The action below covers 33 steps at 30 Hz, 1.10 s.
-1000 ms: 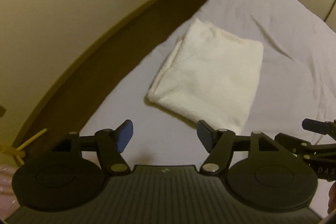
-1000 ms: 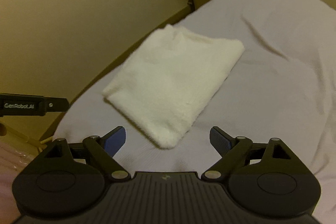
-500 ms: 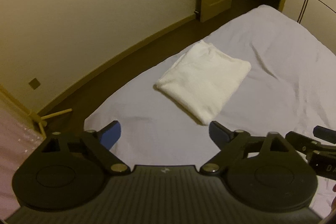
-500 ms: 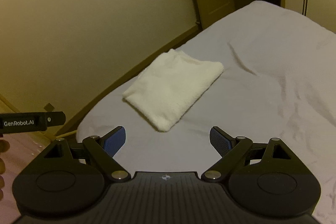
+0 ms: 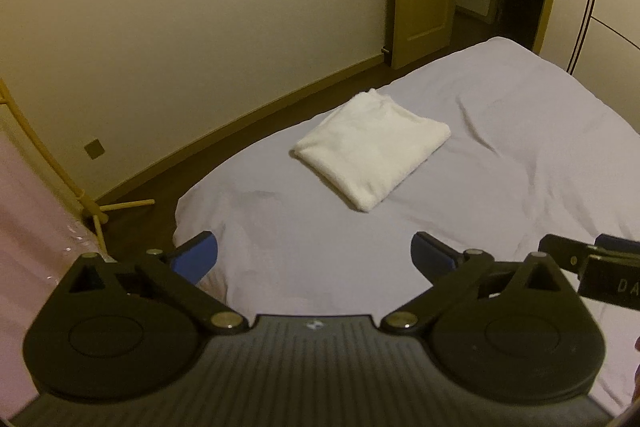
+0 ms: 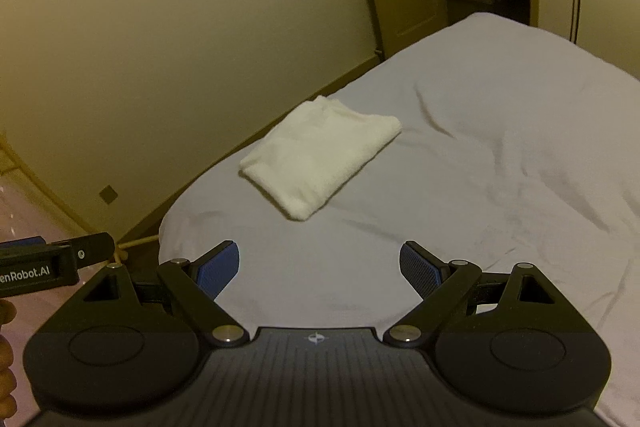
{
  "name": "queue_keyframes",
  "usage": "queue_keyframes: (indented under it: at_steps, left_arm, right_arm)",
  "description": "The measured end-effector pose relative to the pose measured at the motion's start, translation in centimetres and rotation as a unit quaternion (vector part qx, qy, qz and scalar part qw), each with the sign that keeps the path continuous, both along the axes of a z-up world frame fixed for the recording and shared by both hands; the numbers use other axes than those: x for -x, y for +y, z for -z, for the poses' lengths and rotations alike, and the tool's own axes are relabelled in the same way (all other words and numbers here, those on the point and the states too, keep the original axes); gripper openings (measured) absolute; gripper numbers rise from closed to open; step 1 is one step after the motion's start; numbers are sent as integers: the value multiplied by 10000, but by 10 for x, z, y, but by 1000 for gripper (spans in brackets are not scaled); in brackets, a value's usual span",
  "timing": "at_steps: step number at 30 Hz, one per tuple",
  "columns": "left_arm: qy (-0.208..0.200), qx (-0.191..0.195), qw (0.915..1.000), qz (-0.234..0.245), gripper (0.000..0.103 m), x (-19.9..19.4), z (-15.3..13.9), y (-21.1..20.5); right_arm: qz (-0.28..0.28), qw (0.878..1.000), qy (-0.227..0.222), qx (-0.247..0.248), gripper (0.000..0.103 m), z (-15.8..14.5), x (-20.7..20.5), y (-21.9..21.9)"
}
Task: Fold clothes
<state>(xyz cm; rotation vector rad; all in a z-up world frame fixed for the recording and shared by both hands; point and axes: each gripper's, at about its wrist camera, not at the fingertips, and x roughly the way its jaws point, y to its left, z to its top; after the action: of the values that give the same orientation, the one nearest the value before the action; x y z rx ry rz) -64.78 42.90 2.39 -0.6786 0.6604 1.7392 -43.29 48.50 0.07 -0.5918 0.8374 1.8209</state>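
seemingly the fold is done: the towel (image 5: pixel 372 147) lies in a neat rectangle near the bed (image 5: pixel 520 167) edge. left gripper (image 5: pixel 314 259) and right gripper (image 6: pixel 320 267) hover well apart from it, jaws released and empty. next likely needs another garment.

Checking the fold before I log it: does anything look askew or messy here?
Nothing stands out. The white garment lies folded flat near the edge of the bed, set at a slant to that edge. The sheet has a few creases. Left tongs and right tongs are open, empty.
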Motion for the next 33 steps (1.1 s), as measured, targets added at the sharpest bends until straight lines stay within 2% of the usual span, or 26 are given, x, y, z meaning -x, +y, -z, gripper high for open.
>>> queue_keyframes:
  at_steps: [3,8,15,33]
  left_arm:
    - [96,-79,9999,-59,102,-13,-2,-19]
    - [-173,-152,9994,-245,102,-19,-2,-42]
    - [-383,16,9984,-407,102,-19,4,-48]
    - [-267,381,9970,-619,102,2,30,17]
  right_arm:
    - [-89,9999,-55,-34,89,-3,-6,-10]
    - [-241,9995,-183,-99,90,-4,-9,-18]
    - [-511,9980,-306,-205,90,-5,-4,-10]
    - [-754,9961,-454,62,90,23,38,62]
